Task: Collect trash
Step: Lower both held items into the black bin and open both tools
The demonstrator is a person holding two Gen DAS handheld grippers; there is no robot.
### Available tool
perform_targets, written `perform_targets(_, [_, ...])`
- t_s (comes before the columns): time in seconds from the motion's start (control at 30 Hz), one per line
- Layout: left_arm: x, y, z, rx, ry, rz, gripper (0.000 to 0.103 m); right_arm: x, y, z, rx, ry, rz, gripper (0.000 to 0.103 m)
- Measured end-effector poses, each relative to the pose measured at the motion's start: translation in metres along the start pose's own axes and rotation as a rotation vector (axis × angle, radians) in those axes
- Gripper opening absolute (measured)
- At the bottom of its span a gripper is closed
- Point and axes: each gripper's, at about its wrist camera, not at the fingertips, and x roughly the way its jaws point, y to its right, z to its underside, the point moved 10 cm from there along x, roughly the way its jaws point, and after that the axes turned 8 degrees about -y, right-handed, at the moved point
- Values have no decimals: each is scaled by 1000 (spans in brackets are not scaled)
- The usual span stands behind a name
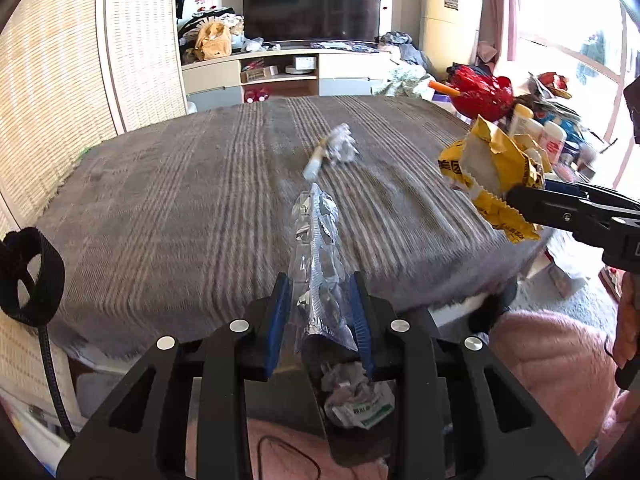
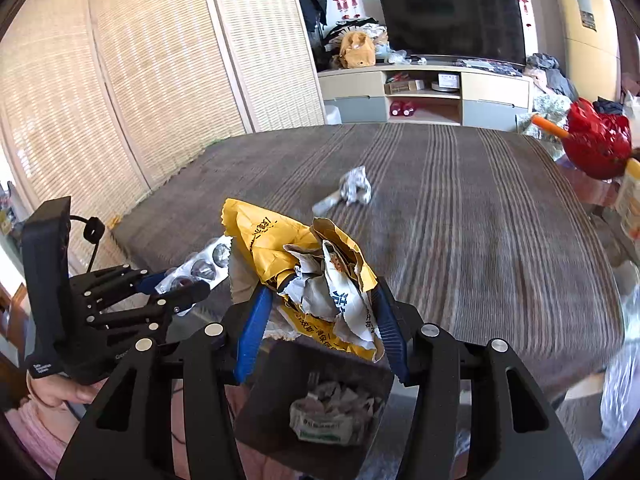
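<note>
My left gripper [image 1: 320, 292] is shut on a clear plastic blister pack [image 1: 318, 248] and holds it above a dark bin [image 1: 320, 412] with crumpled paper [image 1: 356, 400] inside. My right gripper [image 2: 320, 304] is shut on a crumpled yellow paper bag [image 2: 280, 240] above the same bin [image 2: 260, 408]. The bag also shows in the left wrist view [image 1: 492, 172], and the left gripper with the blister pack [image 2: 200, 268] shows at left in the right wrist view. A crumpled foil wad [image 1: 340, 146] and a small tube [image 1: 314, 162] lie on the striped table cloth [image 1: 180, 200].
A red bag [image 1: 480, 92] and several bottles [image 1: 540, 132] crowd the table's right side. A woven screen [image 2: 120, 80] stands at left. A TV [image 1: 312, 4] on a low cabinet stands behind the table. Pink fabric [image 1: 552, 352] is at lower right.
</note>
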Motion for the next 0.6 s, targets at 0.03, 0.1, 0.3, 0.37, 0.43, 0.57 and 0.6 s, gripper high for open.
perform_targets(0.03, [-1,2,6,1,0,3,29,-1,0,7,5,0,2,53])
perform_targets(0.1, [-2,7,16,3,-2,7,30,-3,3,20,19,10,7,53])
perform_targets(0.3, [2,20,51,7,-16,11,30,11,14,53,97,-8,-54,53])
perform_targets(0.37, [10,23,65,10,-37,17,30,21,16,66,112,-25,-57,53])
perform_targets(0.43, [21,25,80,1,-66,27,30,33,18,80,126,-52,-70,53])
perform_targets(0.57, [45,28,106,-14,-127,49,30,55,18,102,161,-94,-86,53])
perform_targets(0.6, [51,30,112,-17,-144,57,30,60,18,105,168,-104,-88,53])
